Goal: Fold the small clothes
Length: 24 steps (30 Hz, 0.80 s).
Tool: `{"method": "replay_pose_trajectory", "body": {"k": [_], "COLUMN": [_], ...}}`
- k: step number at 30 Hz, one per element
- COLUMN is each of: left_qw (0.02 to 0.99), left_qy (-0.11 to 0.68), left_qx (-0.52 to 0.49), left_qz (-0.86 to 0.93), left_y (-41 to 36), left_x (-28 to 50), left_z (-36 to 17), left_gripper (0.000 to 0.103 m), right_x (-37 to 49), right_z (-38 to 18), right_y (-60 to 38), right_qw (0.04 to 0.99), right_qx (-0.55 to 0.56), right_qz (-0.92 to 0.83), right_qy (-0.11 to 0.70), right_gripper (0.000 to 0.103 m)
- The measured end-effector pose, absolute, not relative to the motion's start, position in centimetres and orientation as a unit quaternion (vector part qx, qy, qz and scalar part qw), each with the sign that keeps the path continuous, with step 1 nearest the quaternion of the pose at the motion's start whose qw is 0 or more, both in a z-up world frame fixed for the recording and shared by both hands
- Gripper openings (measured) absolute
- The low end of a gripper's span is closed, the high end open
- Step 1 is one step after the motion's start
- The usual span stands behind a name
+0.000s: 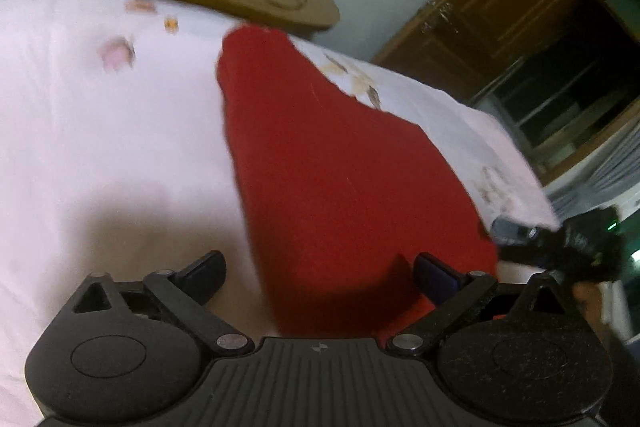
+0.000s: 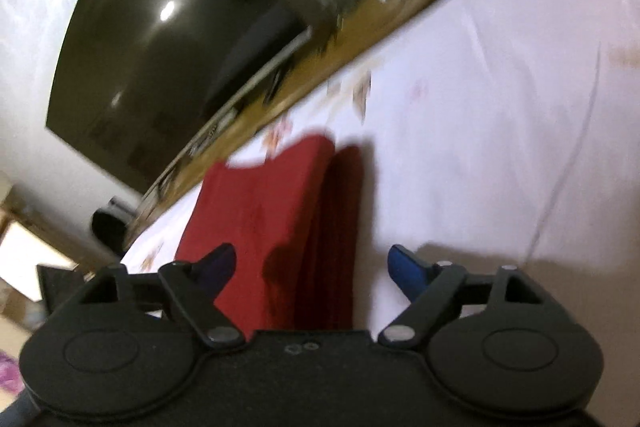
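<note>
Cloth [image 1: 336, 163], red and folded, lies on the sheet [image 1: 100, 131]; left gripper [image 1: 320, 275] and right gripper [image 2: 310, 267] both spread above it, pinching nothing.

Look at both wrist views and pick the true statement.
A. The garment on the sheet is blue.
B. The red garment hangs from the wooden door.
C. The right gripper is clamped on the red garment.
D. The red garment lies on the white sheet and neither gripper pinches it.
D: the red garment lies on the white sheet, and the left gripper and the right gripper both have their jaws spread with nothing pinched.
</note>
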<state>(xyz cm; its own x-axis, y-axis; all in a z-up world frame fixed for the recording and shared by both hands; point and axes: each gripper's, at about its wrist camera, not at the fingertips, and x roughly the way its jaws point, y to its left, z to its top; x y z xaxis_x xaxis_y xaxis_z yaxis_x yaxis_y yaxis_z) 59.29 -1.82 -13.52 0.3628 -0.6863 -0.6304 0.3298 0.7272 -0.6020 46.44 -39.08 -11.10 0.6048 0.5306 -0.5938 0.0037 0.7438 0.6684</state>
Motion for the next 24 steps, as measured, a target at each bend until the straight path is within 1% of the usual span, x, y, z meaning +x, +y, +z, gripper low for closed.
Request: {"method": "replay_pose_trajectory", "body": {"k": [3, 5, 8, 9, 10, 12, 13, 15, 18, 20, 24], "left_qw": [0.786, 0.78, 0.78, 0.782, 0.784, 0.793, 0.799, 0.815, 0.833, 0.837, 0.842], "left_qy": [0.471, 0.47, 0.467, 0.466, 0.464, 0.46, 0.458, 0.453, 0.443, 0.44, 0.435], "left_qx": [-0.233, -0.253, -0.251, -0.248, -0.243, -0.223, -0.209, -0.162, -0.106, -0.099, -0.094], "left_qz": [-0.326, -0.328, -0.332, -0.332, -0.332, -0.331, -0.329, -0.323, -0.315, -0.309, -0.306], "left_y": [-1.7, -1.5, -1.8, -2.0, -2.2, -2.9, -3.2, -4.6, -6.4, -7.0, -7.2], "left_x": [60.1, 60.4, 60.5, 60.4, 60.4, 60.3, 60.3, 59.7, 59.1, 59.2, 59.2], "left_z": [-14.3, -14.7, -14.9, -15.0, -15.0, -14.7, -14.6, -13.8, -13.2, -13.1, -12.8], "left_gripper": [0.1, 0.1, 0.1, 0.1, 0.1, 0.099, 0.099, 0.095, 0.094, 0.094, 0.092], "right_x": [47.4, 47.8, 48.3, 48.8, 48.7, 49.3, 49.5, 49.5, 49.2, 49.1, 49.5], "right_z": [-12.5, -13.2, -13.9, -14.0, -14.1, -14.5, -14.6, -14.5, -14.4, -14.1, -14.1], "right_y": [-39.1, -39.1, -39.5, -39.3, -39.1, -38.4, -38.2, -38.2, -38.2, -38.1, -37.8], "right_qw": [0.798, 0.796, 0.788, 0.787, 0.788, 0.787, 0.786, 0.786, 0.79, 0.792, 0.795], "right_qx": [0.354, 0.365, 0.395, 0.394, 0.388, 0.375, 0.372, 0.369, 0.359, 0.35, 0.34], "right_qz": [0.184, 0.183, 0.19, 0.193, 0.197, 0.207, 0.213, 0.221, 0.227, 0.229, 0.233], "right_qy": [0.451, 0.446, 0.433, 0.434, 0.436, 0.444, 0.445, 0.444, 0.443, 0.445, 0.446], "right_gripper": [0.082, 0.08, 0.078, 0.073, 0.065, 0.053, 0.051, 0.051, 0.049, 0.049, 0.052]}}
